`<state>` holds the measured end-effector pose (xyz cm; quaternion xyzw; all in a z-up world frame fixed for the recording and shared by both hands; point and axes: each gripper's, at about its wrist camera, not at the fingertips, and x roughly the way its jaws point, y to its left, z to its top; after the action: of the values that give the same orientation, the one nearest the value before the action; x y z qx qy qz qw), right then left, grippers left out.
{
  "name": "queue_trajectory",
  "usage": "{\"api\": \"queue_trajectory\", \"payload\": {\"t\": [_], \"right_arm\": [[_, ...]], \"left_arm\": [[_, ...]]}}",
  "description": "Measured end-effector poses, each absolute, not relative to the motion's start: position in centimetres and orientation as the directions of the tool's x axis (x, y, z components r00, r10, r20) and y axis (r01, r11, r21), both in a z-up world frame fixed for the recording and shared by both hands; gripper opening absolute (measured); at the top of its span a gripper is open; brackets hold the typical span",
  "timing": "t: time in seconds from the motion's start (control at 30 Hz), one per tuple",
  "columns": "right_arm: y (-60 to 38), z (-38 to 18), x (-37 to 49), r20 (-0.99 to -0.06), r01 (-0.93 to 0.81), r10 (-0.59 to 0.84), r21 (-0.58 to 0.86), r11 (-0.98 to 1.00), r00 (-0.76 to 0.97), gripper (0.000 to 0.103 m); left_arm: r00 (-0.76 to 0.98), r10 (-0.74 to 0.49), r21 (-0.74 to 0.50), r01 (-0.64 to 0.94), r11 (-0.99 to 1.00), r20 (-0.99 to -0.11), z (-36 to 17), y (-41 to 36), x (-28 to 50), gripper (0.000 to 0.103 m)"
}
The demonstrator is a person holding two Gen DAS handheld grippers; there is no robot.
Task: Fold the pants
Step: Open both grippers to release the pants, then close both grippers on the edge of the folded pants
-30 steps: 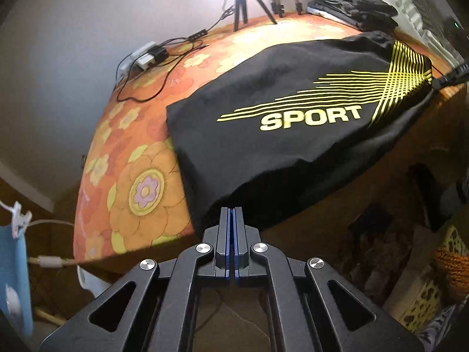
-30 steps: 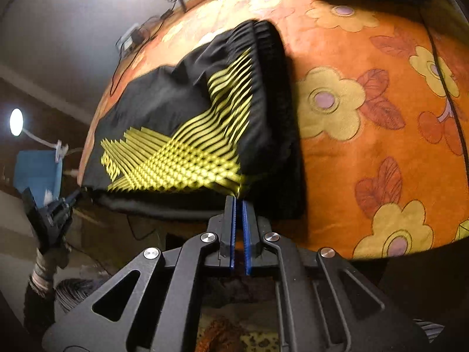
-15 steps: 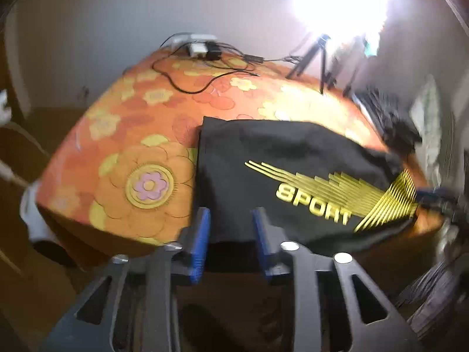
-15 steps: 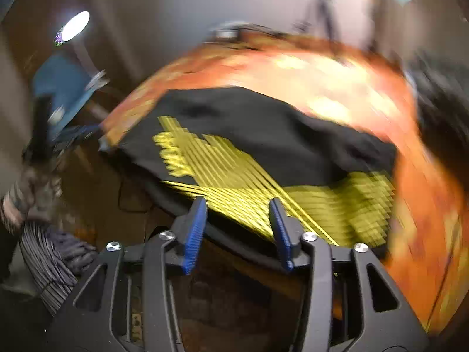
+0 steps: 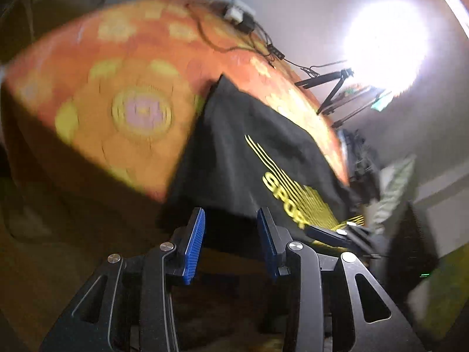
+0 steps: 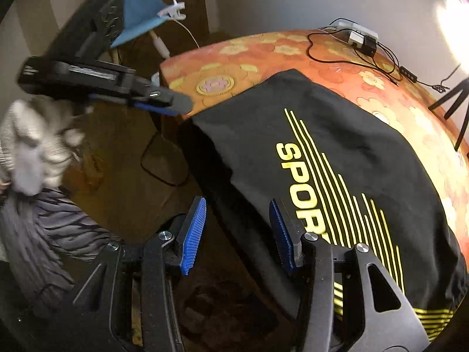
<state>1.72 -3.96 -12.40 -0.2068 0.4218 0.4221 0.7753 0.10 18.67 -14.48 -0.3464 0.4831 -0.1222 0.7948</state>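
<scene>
Lamp (image 5: 384, 47) glare — motion blur, fisheye warp

Two wrist views, low at the table's near edge

Each looks along its own spread fingers, close up; both share the black pants (image 5: 234, 152) (image 6: 337, 161) and floral table (image 5: 96, 111) (image 6: 263, 55).

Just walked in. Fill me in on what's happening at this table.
A person with a handheld gripper in each hand is folding black pants with a yellow SPORT print, lying on a table under an orange flowered tablecloth. Right now neither gripper holds the cloth: the left gripper and the right gripper both have their blue fingers spread open, just off the pants edge that hangs over the table's side. A power strip and cables sit at the far end.
</scene>
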Motion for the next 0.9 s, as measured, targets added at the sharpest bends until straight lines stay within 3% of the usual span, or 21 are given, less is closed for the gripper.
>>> {"api": "queue_trajectory", "payload": {"t": [0.13, 0.57, 0.63, 0.67, 0.73, 0.83, 0.9], "right_arm": [[-3.9, -13.4, 2.3, -0.834, -0.82, 0.461, 0.017, 0.572, 0.303, 0.047], [-3.7, -14.4, 2.8, -0.842, -0.833, 0.44, -0.02, 0.554, 0.313, 0.047], [-3.7, -14.6, 2.8, -0.845, -0.832, 0.432, -0.026, 0.554, 0.314, 0.047], [-3.7, -14.7, 2.9, -0.846, -0.832, 0.429, -0.03, 0.554, 0.316, 0.047], [-3.8, -14.8, 2.9, -0.846, -0.829, 0.426, -0.032, 0.559, 0.32, 0.046], [-4.1, -14.6, 3.1, -0.846, -0.822, 0.43, -0.016, 0.57, 0.315, 0.029], [-4.4, -14.5, 3.4, -0.845, -0.817, 0.439, 0.005, 0.576, 0.304, 0.011]], "left_arm": [[0.492, -0.595, -0.748, -0.201, 0.633, -0.636, -16.0, 18.5, 0.2, 0.035], [0.557, -0.483, -0.69, -0.246, 0.681, -0.675, -15.9, 17.6, 2.6, 0.032], [0.568, -0.457, -0.673, -0.253, 0.695, -0.685, -16.1, 17.5, 2.8, 0.019], [0.566, -0.45, -0.666, -0.255, 0.701, -0.691, -16.2, 17.4, 2.9, 0.005], [0.566, -0.426, -0.642, -0.257, 0.723, -0.706, -16.4, 17.1, 3.1, 0.004], [0.578, -0.402, -0.619, -0.241, 0.747, -0.71, -16.1, 16.6, 3.0, 0.004], [0.591, -0.388, -0.608, -0.23, 0.76, -0.708, -15.7, 16.6, 2.8, 0.004]]}}
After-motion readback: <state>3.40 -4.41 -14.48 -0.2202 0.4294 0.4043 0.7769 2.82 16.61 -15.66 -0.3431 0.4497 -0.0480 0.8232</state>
